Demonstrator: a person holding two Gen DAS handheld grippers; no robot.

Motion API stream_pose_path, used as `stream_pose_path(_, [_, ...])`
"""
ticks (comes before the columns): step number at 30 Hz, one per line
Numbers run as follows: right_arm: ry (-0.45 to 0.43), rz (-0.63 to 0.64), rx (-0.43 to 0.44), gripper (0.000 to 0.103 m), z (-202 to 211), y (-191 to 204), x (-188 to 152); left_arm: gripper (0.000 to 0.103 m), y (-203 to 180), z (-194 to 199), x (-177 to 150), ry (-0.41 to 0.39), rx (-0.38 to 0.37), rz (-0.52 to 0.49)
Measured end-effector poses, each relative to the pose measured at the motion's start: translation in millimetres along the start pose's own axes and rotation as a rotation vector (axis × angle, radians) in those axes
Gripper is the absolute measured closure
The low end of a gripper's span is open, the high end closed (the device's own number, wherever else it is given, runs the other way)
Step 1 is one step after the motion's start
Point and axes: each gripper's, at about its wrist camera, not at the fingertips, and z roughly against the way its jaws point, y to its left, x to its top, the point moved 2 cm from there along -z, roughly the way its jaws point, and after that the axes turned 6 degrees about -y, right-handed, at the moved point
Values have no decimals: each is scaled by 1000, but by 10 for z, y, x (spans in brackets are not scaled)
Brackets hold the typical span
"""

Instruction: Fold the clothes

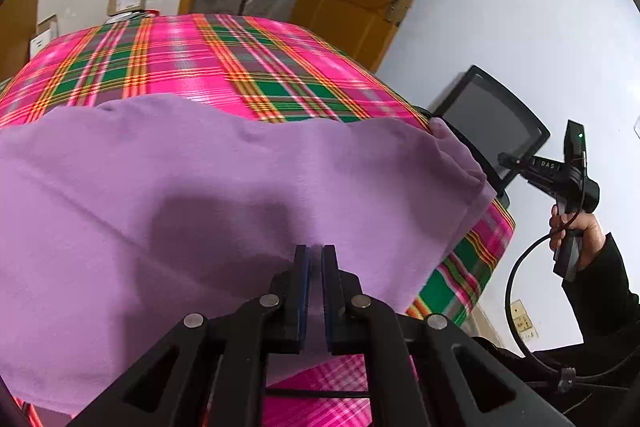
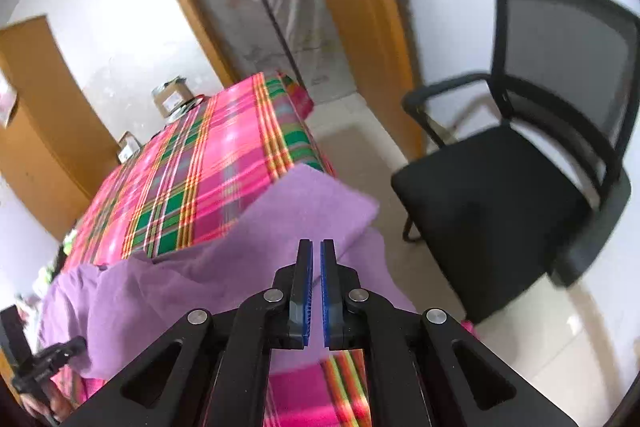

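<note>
Left gripper [image 1: 316, 255] is pinched on the near edge of the purple garment [image 1: 224, 195], which runs lengthwise left-right across the plaid-covered table [image 1: 224, 63]. Right gripper [image 2: 316, 251], jaws nearly together and empty, sits off its right end, so left is nearer.

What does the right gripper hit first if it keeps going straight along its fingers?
Most likely the purple garment: the shut right gripper points at its folded corner at the plaid tablecloth edge. Depth is unclear; slightly right, it could pass toward the floor.
</note>
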Motion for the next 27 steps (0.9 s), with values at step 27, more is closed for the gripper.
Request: stream_pose_path(27, [6,-331,208,98,-590,-510,301,88,-392,-271,144,40,-48,-74])
